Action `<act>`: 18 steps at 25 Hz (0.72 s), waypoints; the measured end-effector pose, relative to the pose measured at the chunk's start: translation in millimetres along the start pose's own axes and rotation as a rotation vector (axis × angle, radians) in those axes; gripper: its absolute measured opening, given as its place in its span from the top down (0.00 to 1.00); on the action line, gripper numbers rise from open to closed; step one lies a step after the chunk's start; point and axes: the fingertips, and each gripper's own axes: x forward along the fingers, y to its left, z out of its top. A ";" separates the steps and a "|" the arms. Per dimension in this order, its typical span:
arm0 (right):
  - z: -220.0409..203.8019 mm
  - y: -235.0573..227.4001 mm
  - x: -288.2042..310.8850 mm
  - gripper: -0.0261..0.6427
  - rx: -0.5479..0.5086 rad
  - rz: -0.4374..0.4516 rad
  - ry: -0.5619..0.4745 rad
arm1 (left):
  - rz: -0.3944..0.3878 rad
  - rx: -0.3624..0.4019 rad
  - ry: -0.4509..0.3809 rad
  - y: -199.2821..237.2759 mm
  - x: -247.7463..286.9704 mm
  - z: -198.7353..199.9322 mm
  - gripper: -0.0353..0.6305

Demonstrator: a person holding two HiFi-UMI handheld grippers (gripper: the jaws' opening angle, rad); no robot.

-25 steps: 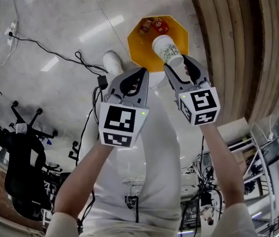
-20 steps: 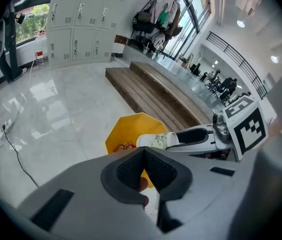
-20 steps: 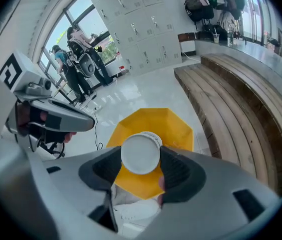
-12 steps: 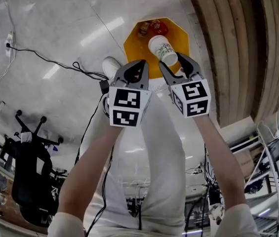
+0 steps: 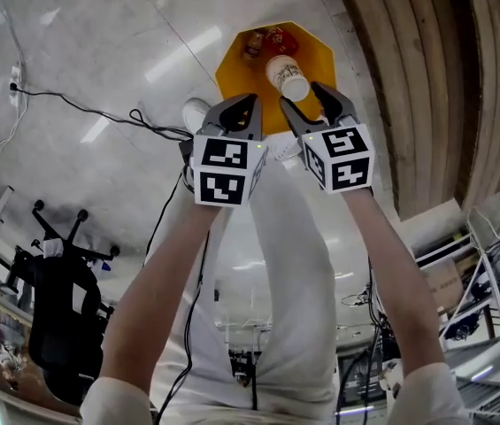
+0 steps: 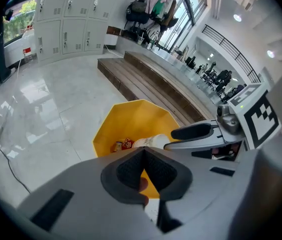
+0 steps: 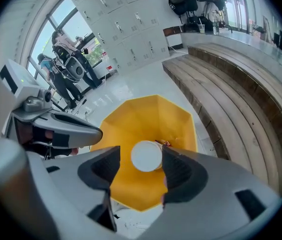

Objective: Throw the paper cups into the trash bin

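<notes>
Marble floor spreads below both tools, and wooden steps run along to the right of the right hand-held gripper. Directly beneath and just ahead of its jaws we see the yellow bin, its top open. The left hand-held gripper hangs just left of the right one, jaws pressed together on nothing. The right one's jaws are opening wide. The cup sits between and just past their tips over the bin's mouth, close by the right pad and clear of the left. Ahead of it, wrappers lie inside the bin.
</notes>
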 end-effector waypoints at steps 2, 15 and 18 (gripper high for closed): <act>0.1 1.8 -5.1 0.55 -0.010 -0.002 0.004 | -0.006 -0.002 0.006 -3.6 -2.5 -0.6 0.94; 43.0 21.9 -71.3 0.95 -0.074 -0.050 -0.047 | -0.023 0.031 -0.022 -32.2 -63.3 37.2 0.94; 58.5 40.8 -102.9 0.95 -0.095 -0.032 -0.038 | -0.024 0.045 -0.042 -43.6 -100.5 55.8 0.94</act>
